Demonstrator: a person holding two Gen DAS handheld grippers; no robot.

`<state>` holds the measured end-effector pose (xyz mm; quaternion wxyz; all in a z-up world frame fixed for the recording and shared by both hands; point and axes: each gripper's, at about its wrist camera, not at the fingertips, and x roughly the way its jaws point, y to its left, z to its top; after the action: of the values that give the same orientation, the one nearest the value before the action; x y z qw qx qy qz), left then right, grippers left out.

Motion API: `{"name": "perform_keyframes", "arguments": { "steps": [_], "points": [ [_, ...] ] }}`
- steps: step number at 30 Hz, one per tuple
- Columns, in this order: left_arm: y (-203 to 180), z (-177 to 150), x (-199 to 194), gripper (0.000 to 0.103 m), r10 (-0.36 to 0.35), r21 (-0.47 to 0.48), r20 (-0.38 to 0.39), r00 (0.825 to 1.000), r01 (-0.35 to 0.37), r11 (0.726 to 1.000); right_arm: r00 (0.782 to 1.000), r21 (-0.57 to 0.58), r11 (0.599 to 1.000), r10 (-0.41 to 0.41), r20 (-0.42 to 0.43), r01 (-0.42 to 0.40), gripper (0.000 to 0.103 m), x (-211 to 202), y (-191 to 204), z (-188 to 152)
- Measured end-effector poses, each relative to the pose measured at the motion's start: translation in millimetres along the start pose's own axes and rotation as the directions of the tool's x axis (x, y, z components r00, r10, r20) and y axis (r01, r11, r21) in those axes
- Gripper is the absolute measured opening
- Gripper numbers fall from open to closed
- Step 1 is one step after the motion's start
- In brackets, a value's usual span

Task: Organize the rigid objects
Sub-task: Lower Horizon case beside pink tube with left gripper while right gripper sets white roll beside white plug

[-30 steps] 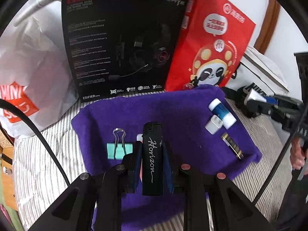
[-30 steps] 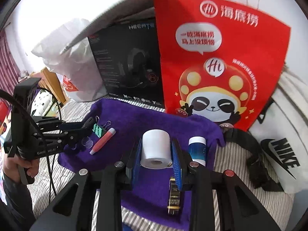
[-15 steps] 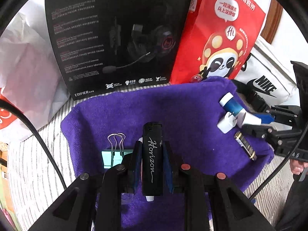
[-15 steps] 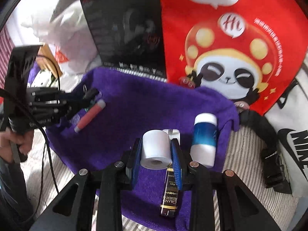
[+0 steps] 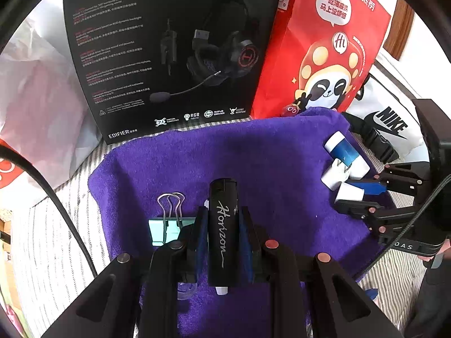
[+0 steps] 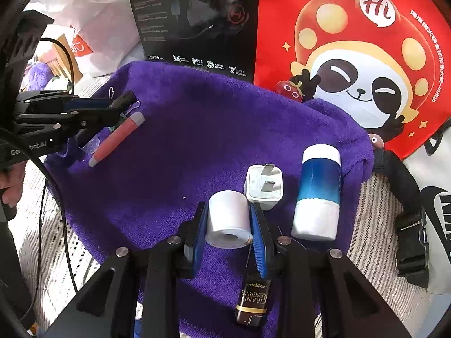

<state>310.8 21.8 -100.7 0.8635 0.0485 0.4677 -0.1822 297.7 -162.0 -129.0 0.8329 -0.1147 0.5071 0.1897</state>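
My left gripper [image 5: 222, 214] is shut on a black "Horizon" lighter [image 5: 222, 225], low over the purple towel [image 5: 253, 155]. A teal binder clip [image 5: 167, 219] lies just left of it. In the right wrist view my right gripper [image 6: 229, 211] is shut on a white tape roll [image 6: 228, 219], low over the towel [image 6: 197, 140]. Beside it lie a white charger plug [image 6: 263, 187], a blue-and-white bottle [image 6: 318, 194] and a dark "Grand Reserve" stick [image 6: 252, 301]. A red pen [image 6: 117, 138] lies by the left gripper [image 6: 124, 104].
A black headset box [image 5: 169, 50] and a red panda bag [image 5: 324, 50] stand behind the towel. A white plastic bag [image 5: 36, 98] is at the left, a white Nike bag [image 5: 386, 124] at the right. Striped bedding [image 5: 50, 239] surrounds the towel.
Both grippers have moved forward and down toward the towel with their loads. The right gripper now sits beside the plug and bottle.
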Motion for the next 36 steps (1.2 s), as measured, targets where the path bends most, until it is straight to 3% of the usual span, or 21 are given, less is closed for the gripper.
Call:
{"name": "perform_keyframes", "arguments": {
  "steps": [16, 20, 21, 28, 36],
  "points": [
    [-1.5, -0.7, 9.4, 0.021, -0.007, 0.018, -0.029, 1.0, 0.008, 1.0, 1.0, -0.045, 0.999, -0.008, -0.03, 0.007, 0.032, 9.8, 3.0, -2.9],
    [-3.1, -0.5, 12.8, 0.021, -0.003, 0.018, -0.033, 0.999, 0.003, 1.0, 0.999, -0.055, 0.998, 0.0, -0.044, -0.002, 0.05, 11.7, 2.5, -2.8],
    [-3.7, -0.5, 13.9, 0.021, 0.0, 0.018, -0.034, 0.999, 0.001, 1.0, 0.999, -0.062, 0.998, 0.01, -0.047, -0.013, 0.05, 9.8, 1.9, -4.4],
    [-14.8, -1.2, 26.0, 0.021, 0.01, 0.037, -0.049, 0.999, -0.008, 0.999, 0.999, -0.067, 0.997, 0.039, 0.021, -0.038, 0.05, -24.5, -5.8, -6.2],
    [-29.4, 0.3, 41.3, 0.021, 0.043, 0.038, -0.049, 0.998, -0.041, 0.998, 0.995, -0.028, 0.999, -0.016, 0.099, 0.019, 0.05, -60.4, -23.5, -5.9]
  ]
}}
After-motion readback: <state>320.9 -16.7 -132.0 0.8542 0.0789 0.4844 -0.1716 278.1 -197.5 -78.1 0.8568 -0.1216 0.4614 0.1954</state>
